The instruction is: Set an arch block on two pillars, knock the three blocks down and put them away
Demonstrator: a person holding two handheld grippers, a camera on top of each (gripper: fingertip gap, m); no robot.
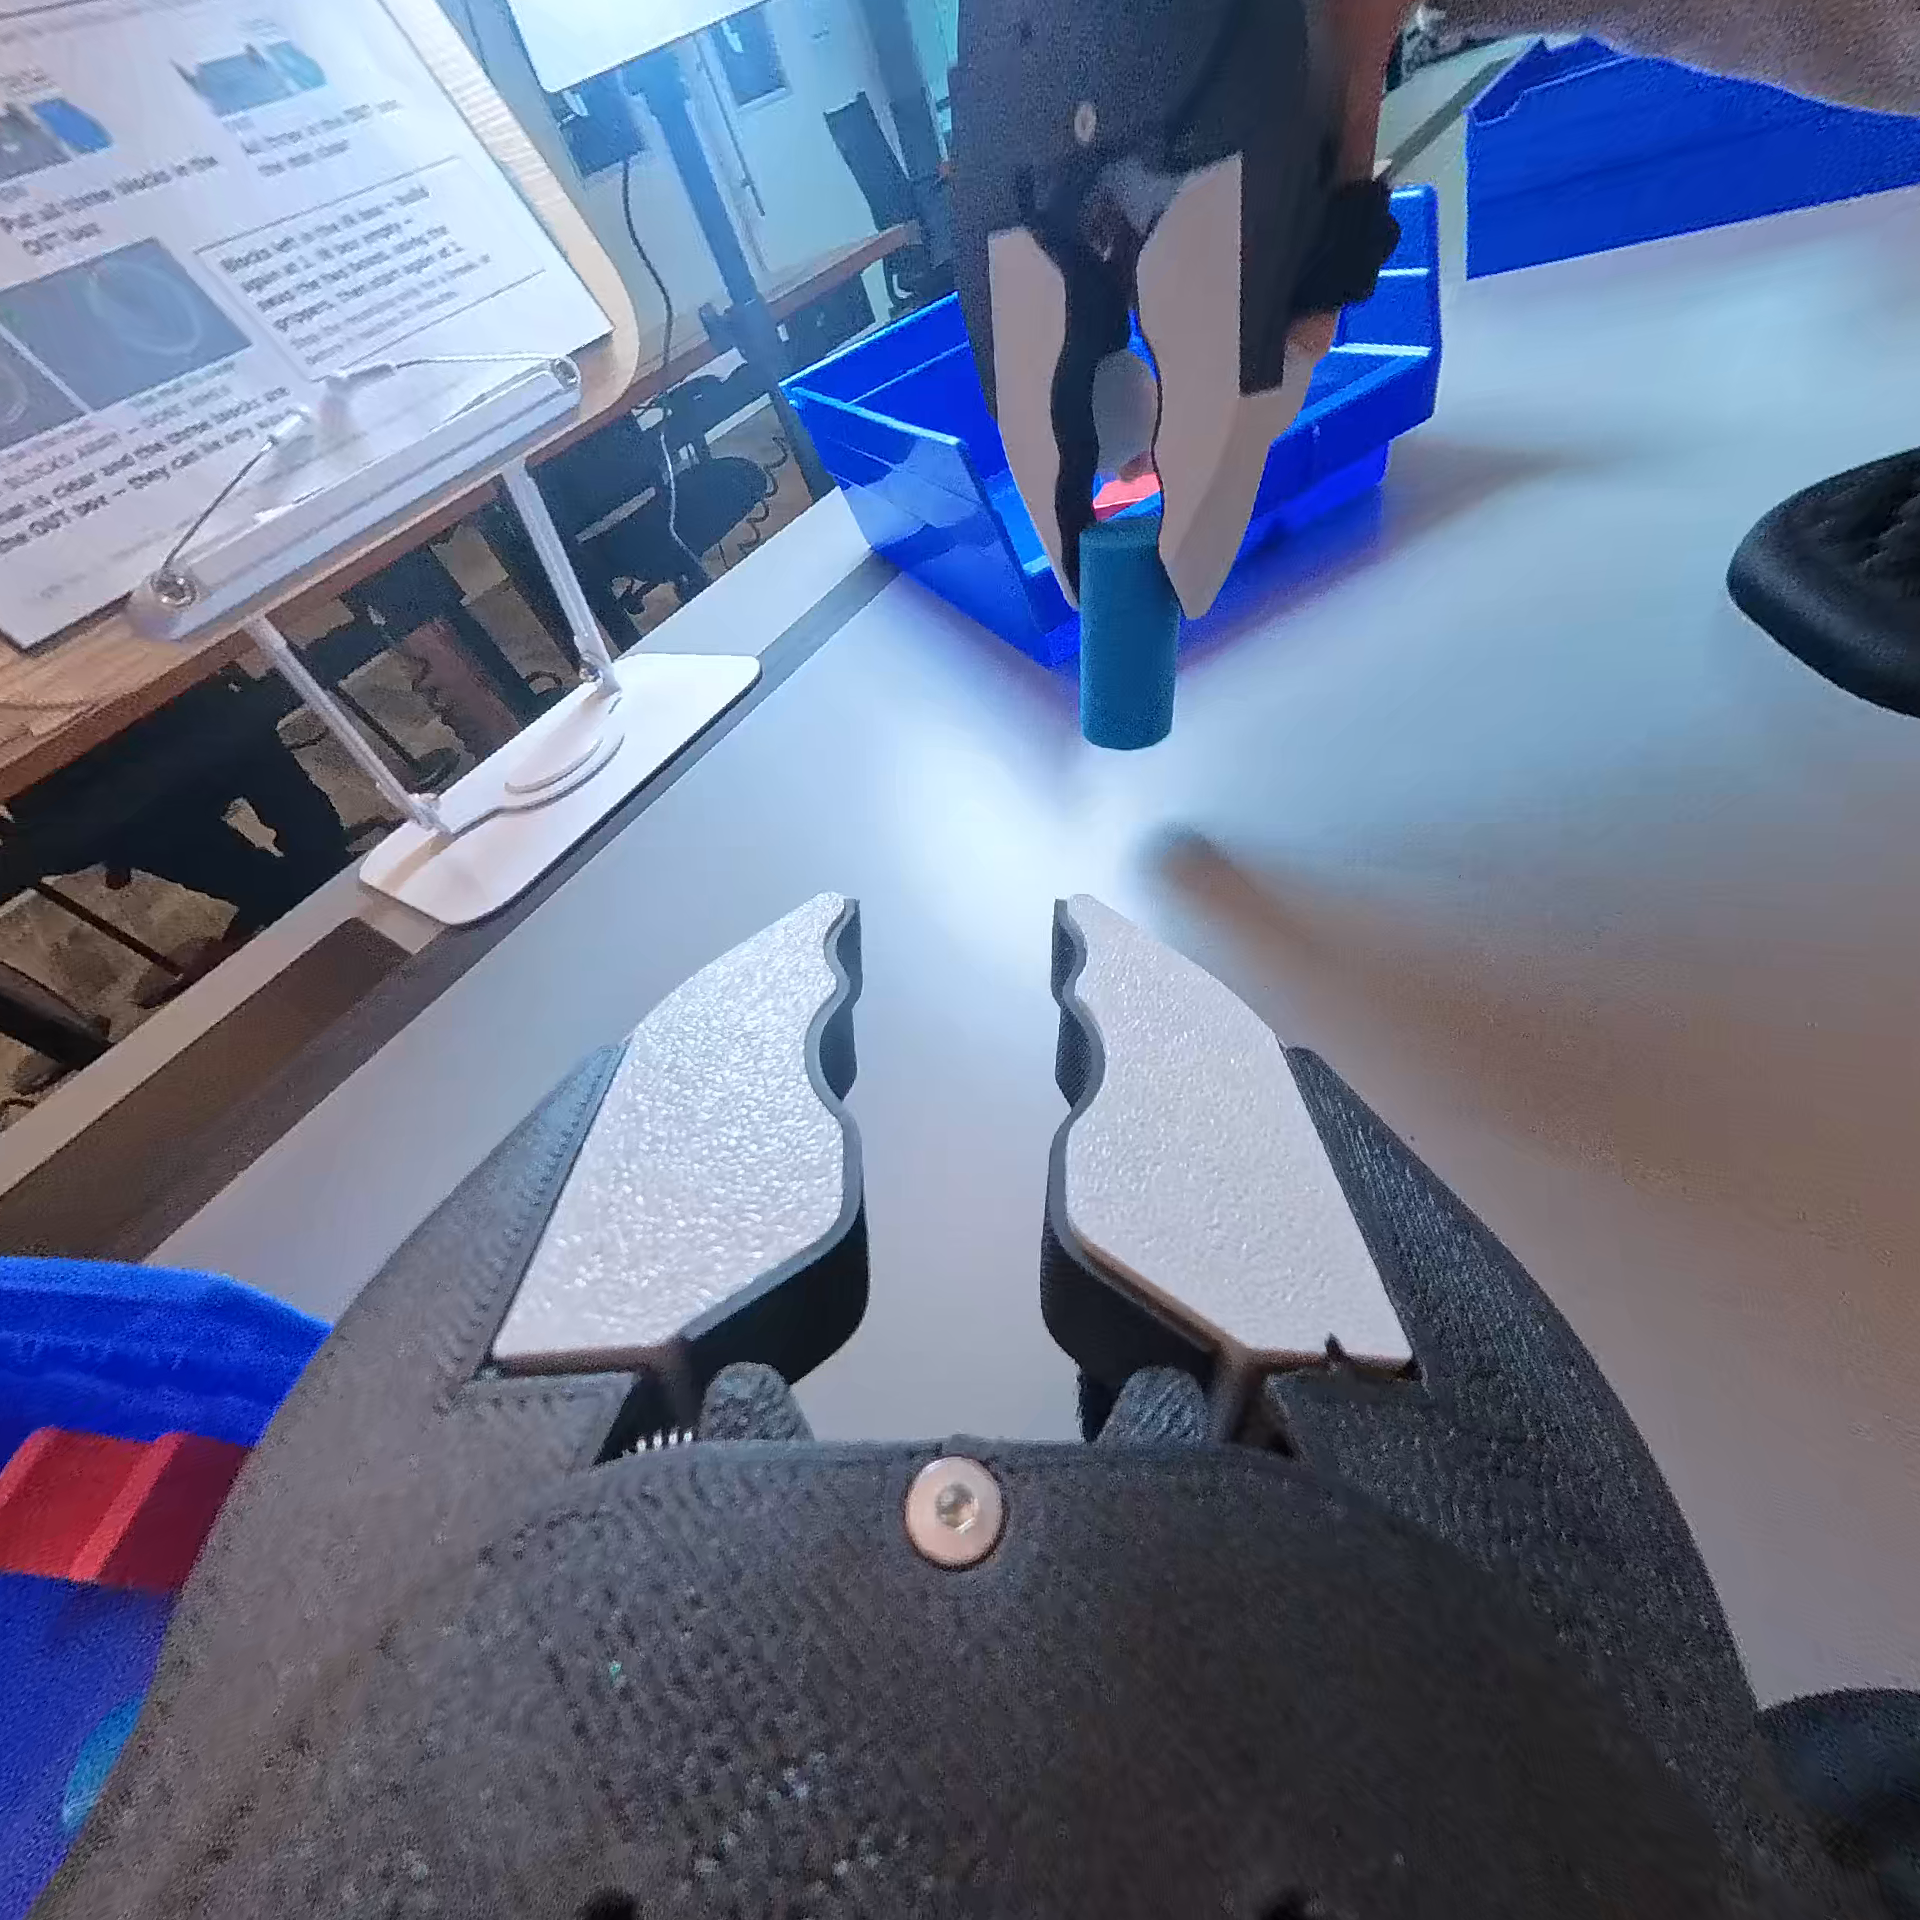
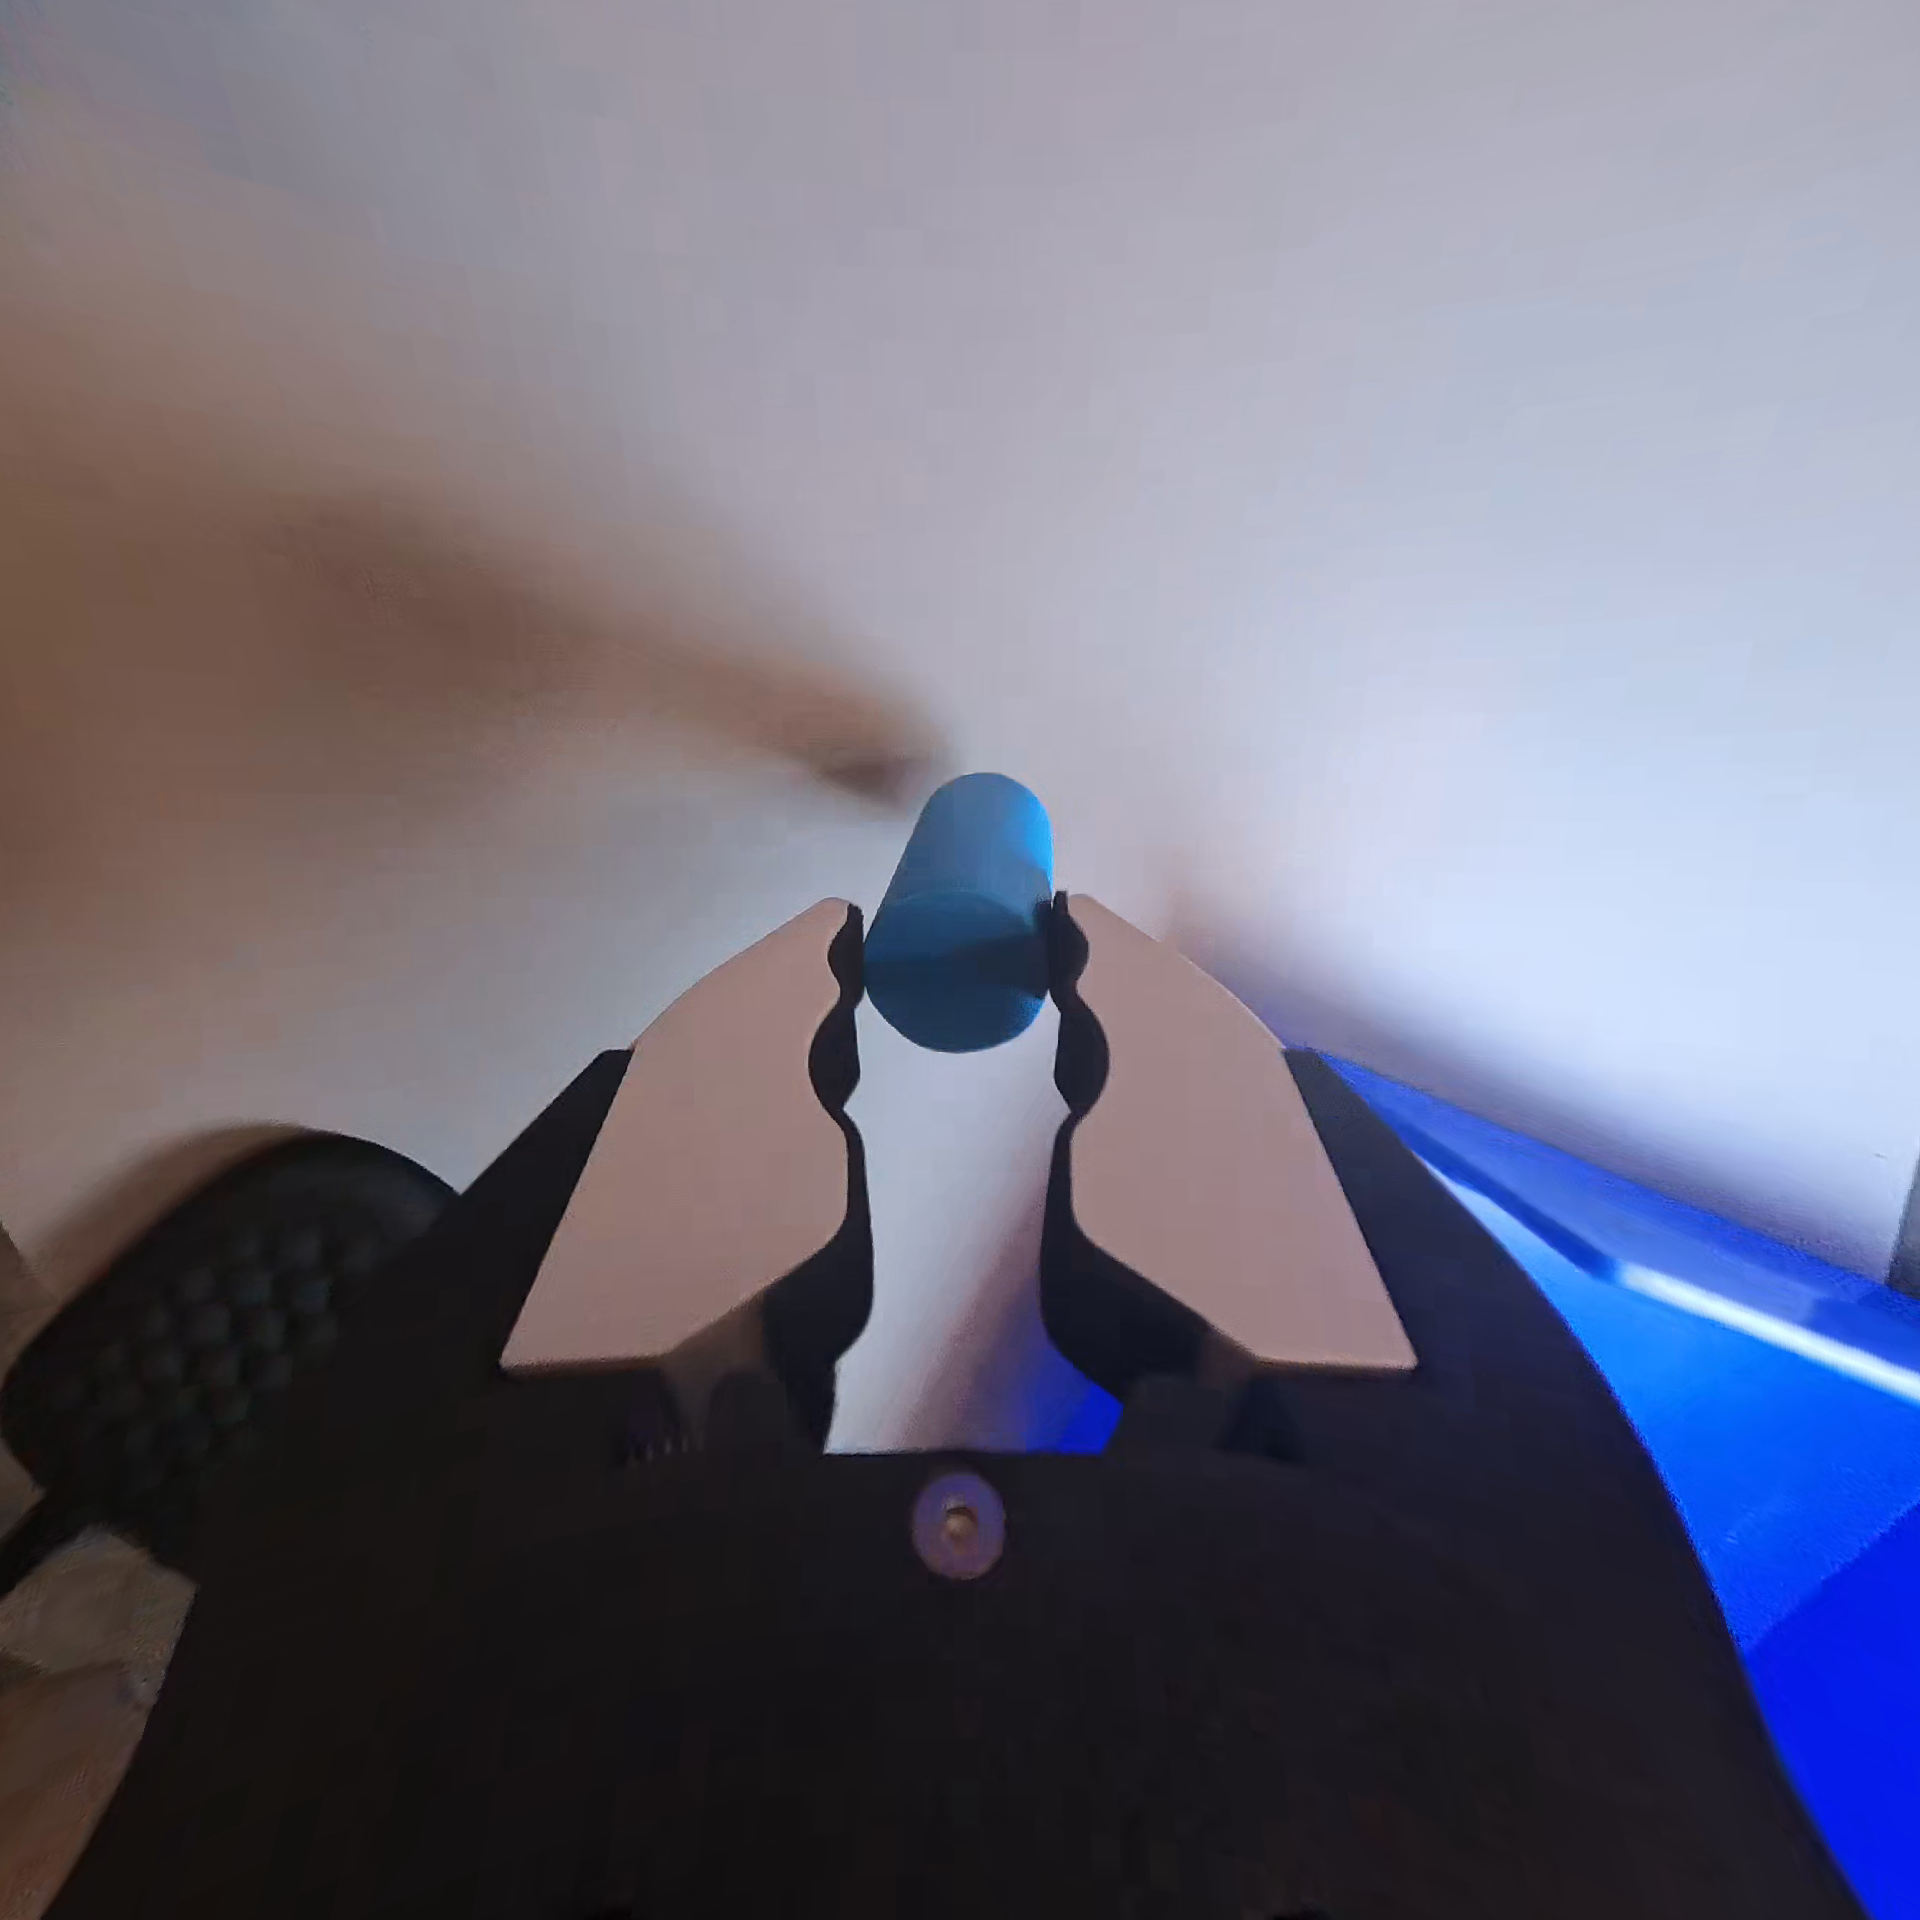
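Observation:
My right gripper (image 2: 956,920) is shut on the top of a blue cylinder pillar (image 2: 961,914) and holds it upright, its base at or just above the grey table. The left wrist view shows this from across the table: the right gripper (image 1: 1127,597) comes down from above onto the blue pillar (image 1: 1127,665). My left gripper (image 1: 956,920) is open and empty, low over the table. A red block (image 1: 1127,488) lies in the blue bin (image 1: 935,488) behind the pillar. Another red block (image 1: 88,1517) lies in a blue bin (image 1: 125,1340) at the lower left.
A white stand (image 1: 561,790) holding an instruction sheet stands at the table's left edge. A second blue bin (image 1: 1662,156) sits at the far right. A black rounded object (image 1: 1839,582) lies at the right. The blue bin's wall (image 2: 1662,1351) runs beside my right gripper. Spacing between my two grippers at the tips: around 15 cm.

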